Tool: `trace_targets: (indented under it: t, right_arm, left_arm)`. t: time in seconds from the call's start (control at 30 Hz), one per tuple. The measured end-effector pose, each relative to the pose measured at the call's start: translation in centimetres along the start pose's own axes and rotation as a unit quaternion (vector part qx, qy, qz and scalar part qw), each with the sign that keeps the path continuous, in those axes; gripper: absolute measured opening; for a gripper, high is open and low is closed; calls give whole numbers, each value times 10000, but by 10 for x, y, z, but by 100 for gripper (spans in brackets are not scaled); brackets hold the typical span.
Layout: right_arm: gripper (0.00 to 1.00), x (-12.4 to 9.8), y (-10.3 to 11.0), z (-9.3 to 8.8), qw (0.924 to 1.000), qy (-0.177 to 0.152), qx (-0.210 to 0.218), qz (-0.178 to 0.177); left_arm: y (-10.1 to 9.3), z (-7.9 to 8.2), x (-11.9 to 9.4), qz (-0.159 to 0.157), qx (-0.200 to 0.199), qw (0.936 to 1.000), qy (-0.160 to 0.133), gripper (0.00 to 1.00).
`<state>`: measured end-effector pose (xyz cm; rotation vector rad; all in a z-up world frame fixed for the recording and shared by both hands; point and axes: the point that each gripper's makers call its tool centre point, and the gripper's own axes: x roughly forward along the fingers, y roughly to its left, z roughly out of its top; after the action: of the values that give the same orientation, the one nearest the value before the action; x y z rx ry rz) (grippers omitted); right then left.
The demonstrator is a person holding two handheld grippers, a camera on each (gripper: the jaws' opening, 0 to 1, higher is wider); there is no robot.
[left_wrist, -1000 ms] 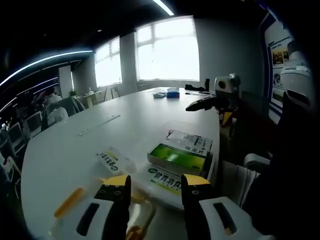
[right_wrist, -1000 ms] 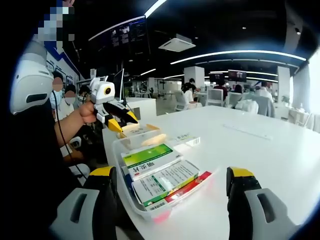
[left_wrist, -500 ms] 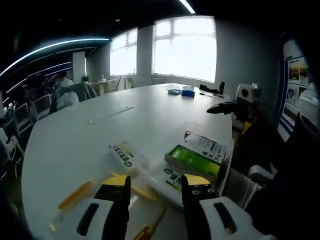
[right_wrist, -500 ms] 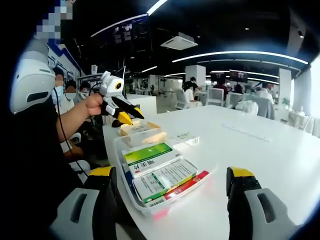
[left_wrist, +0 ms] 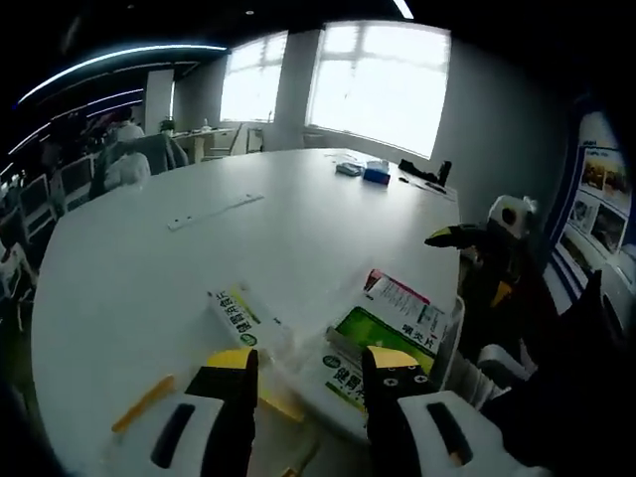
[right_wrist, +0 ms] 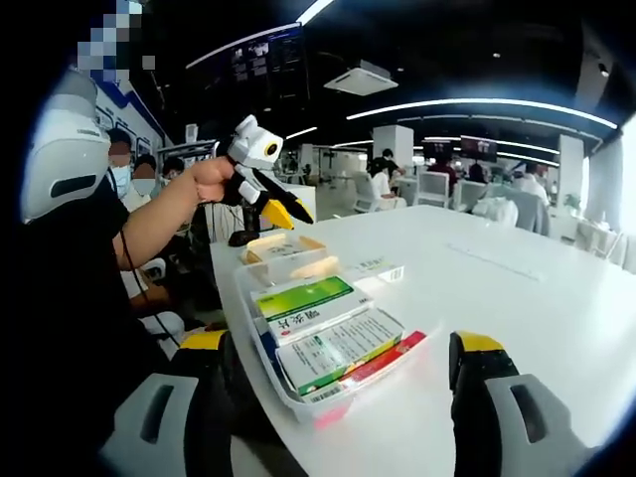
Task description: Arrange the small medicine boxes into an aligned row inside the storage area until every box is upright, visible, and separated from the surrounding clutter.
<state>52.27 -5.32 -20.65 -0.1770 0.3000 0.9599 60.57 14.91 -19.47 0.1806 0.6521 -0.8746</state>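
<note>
Medicine boxes: we count three lying flat and overlapping in a clear tray (right_wrist: 260,343) at the white bench (right_wrist: 517,298) edge: one green-topped box (right_wrist: 303,301), one white box (right_wrist: 338,343), one red-edged box (right_wrist: 383,360). A fourth, narrow box (left_wrist: 235,315) lies loose on the bench beside the tray (none stands upright). We also note one small open carton (right_wrist: 281,251) just beyond the tray. Right gripper (right_wrist: 338,417): fingers spread wide, empty, on either side of the tray's near end. Left gripper (left_wrist: 303,397): fingers parted, holding nothing, above the tray.
</note>
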Motion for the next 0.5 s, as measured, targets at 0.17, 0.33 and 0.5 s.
trace_targets:
  t: [0.17, 0.33, 0.5]
  right_arm:
    - [88, -6, 2, 2, 10000, 31, -55, 48]
    - [87, -5, 6, 2, 9999, -48, -13, 116]
    - [86, -3, 10, -4, 9999, 95, -39, 109]
  left_arm:
    - [20, 22, 22, -24, -80, 9999, 106, 42]
    - [33, 23, 41, 135, -374, 9986, 349, 43]
    - [58, 20, 65, 338, -592, 9964, 501, 42]
